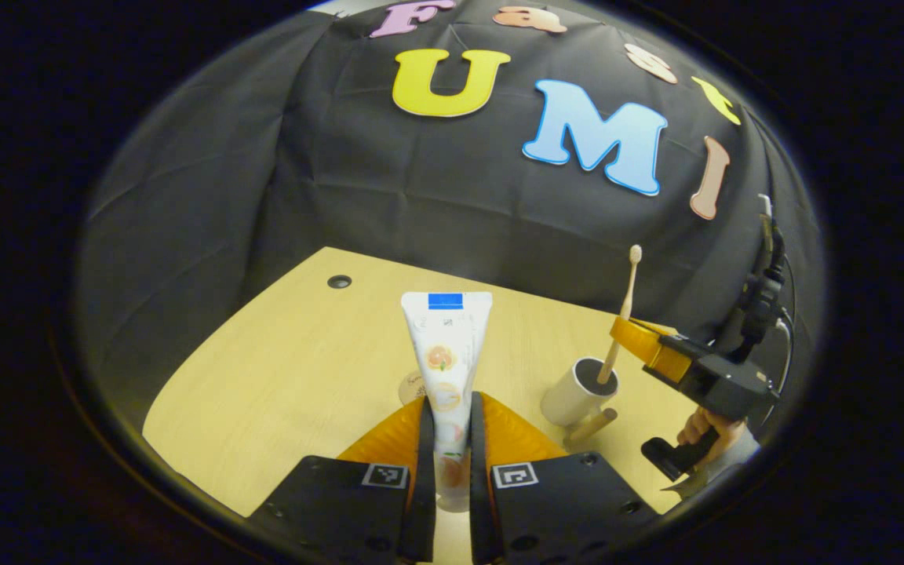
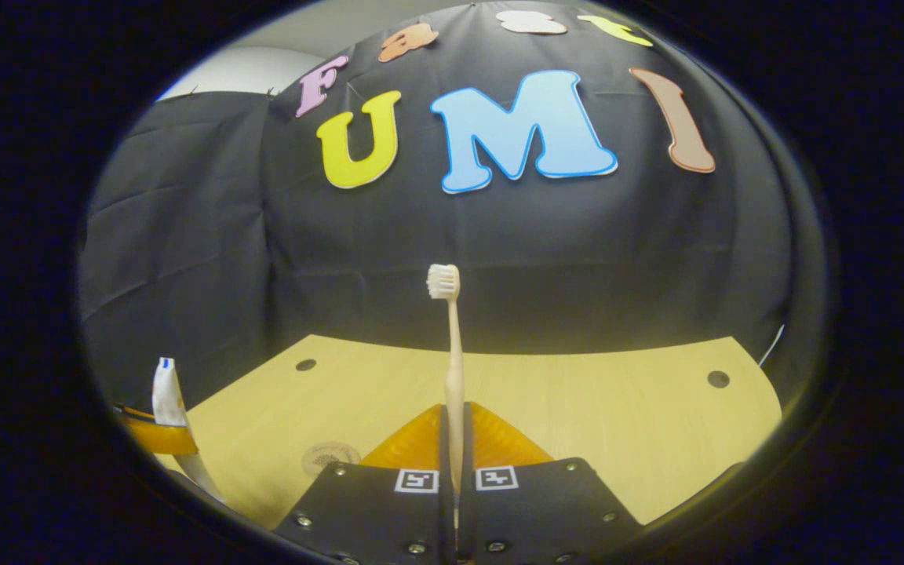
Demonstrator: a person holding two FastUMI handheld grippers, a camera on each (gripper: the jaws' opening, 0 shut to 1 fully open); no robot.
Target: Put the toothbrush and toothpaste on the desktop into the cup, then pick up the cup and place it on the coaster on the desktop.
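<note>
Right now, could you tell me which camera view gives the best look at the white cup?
The left gripper view: the cup stands whole on the desk, with the toothbrush held by the right gripper reaching into its mouth. In the right gripper view I cannot make out the cup; there the toothbrush rises between that gripper's own fingers.

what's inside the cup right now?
The toothbrush handle's lower end dips into the cup, with the right gripper clamped on it. The cup's bottom is hidden by its wall. The toothpaste is outside, in the left gripper.
</note>
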